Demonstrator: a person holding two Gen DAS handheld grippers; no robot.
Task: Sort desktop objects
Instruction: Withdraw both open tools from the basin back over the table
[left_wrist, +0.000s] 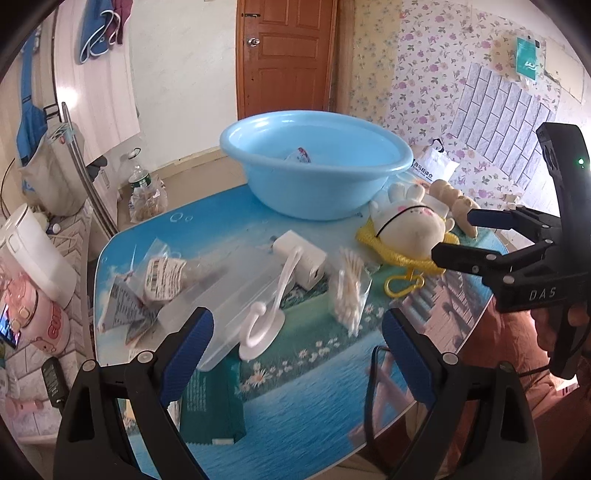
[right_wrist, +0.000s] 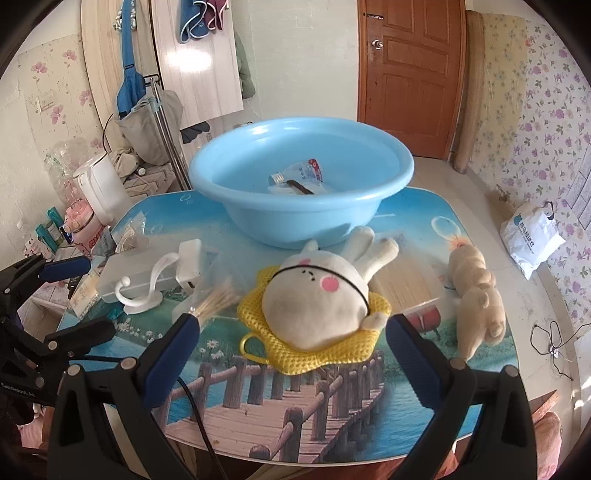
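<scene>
A light blue basin (left_wrist: 314, 177) (right_wrist: 295, 206) stands at the table's far side with a plastic bottle (right_wrist: 301, 175) inside. A white plush bunny (right_wrist: 325, 295) (left_wrist: 410, 227) lies on a yellow mesh pouch (right_wrist: 306, 354). My right gripper (right_wrist: 291, 336) is open, its fingers on either side of the bunny's near end; it also shows in the left wrist view (left_wrist: 452, 234). My left gripper (left_wrist: 297, 339) is open above a white plastic hook (left_wrist: 266, 317) and a clear box (left_wrist: 236, 314). A white charger (left_wrist: 304, 260), a bag of cotton swabs (left_wrist: 349, 295) and a tan plush (right_wrist: 476, 295) lie nearby.
Small plastic packets (left_wrist: 162, 277) and a green packet (left_wrist: 210, 406) lie at the table's left. A white kettle (right_wrist: 99, 188) and pink container (left_wrist: 48, 325) stand on a side shelf. A white bag (right_wrist: 532, 236) lies on the floor. A wooden door (right_wrist: 410, 74) is behind.
</scene>
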